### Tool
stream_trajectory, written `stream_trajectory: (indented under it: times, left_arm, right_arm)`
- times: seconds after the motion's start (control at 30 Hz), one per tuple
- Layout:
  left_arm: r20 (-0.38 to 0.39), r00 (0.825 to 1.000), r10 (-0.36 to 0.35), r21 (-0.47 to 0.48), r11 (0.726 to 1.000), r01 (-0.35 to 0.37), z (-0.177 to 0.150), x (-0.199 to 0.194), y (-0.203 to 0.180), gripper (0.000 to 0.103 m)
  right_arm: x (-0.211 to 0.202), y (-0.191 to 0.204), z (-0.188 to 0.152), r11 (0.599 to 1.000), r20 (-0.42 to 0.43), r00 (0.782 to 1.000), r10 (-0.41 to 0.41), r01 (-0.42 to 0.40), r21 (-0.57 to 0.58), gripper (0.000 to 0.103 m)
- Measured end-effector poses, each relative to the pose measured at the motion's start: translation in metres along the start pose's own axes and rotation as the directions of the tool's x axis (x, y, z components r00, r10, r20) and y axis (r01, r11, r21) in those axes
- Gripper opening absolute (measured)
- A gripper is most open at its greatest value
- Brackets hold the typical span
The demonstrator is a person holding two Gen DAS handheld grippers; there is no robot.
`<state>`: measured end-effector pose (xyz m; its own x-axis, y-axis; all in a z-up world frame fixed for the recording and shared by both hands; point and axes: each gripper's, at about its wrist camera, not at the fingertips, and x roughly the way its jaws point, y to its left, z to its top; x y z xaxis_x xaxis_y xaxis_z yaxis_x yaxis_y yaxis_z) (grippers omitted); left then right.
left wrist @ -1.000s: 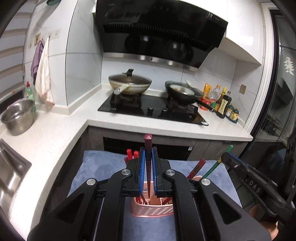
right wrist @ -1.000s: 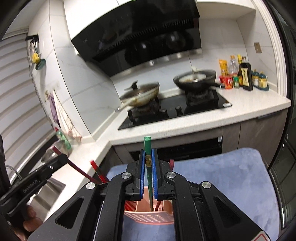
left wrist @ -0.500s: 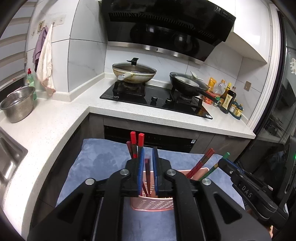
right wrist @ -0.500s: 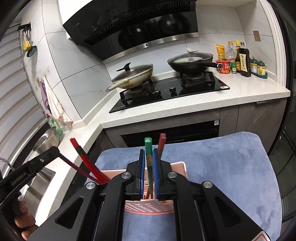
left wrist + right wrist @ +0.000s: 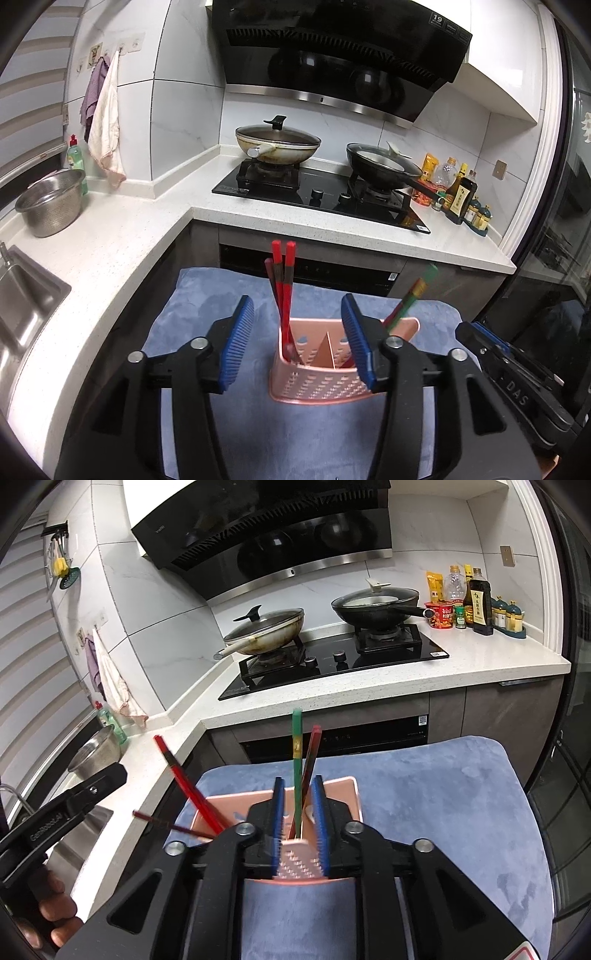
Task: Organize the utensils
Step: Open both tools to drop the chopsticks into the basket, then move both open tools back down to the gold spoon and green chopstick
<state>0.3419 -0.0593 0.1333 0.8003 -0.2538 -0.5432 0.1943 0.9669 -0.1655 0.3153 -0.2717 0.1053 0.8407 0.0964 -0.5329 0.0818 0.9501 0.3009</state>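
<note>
Nearest the cameras, the left gripper (image 5: 297,339) is seen with its blue pads spread wide and still parting; nothing is pressed between them, though the pink utensil holder (image 5: 314,384) and the red chopsticks (image 5: 282,284) standing in its left compartment are framed by the gap. The jaws of the right gripper (image 5: 298,819) are opened only a little and are parting too; a green chopstick (image 5: 296,753) and a dark red chopstick (image 5: 310,760) stand between the pads in the holder's right compartment, and no pad is seen pressing on either. A person's hand (image 5: 55,919) is glimpsed at the left gripper's handle in the right wrist view. The holder is set on a blue towel (image 5: 424,794). Beyond it, a white countertop (image 5: 110,243) is seen, carrying a steel colander (image 5: 50,203) by the sink (image 5: 22,310). Farther back, a lidded wok (image 5: 279,144) and a black frying pan (image 5: 384,166) are placed on the hob, beneath a black range hood (image 5: 332,55).
</note>
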Motion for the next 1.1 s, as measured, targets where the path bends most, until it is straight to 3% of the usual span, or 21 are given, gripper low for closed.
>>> stream_trajectory:
  times: [0.23,0.53,1.1]
  left_arm:
    - [-0.024,1.000,0.003,0.002,1.000,-0.003,-0.024,-0.019,0.002,0.048]
    - [-0.086,0.996,0.029,-0.001,1.000,-0.029,-0.071,-0.040,0.008,0.049]
    - [-0.228,0.971,0.068,0.009,0.998,-0.067,-0.171,-0.070,0.026,0.049]
  right_arm:
    - [-0.030,0.001,-0.027,1.000,-0.014,1.000,0.017,-0.017,-0.002,0.020]
    - [-0.065,0.006,-0.091,0.997,-0.083,0.996,-0.014,0.008,-0.076,0.021]
    - [-0.110,0.015,-0.207,0.989,-0.215,0.975,-0.048,0.016,-0.147,0.021]
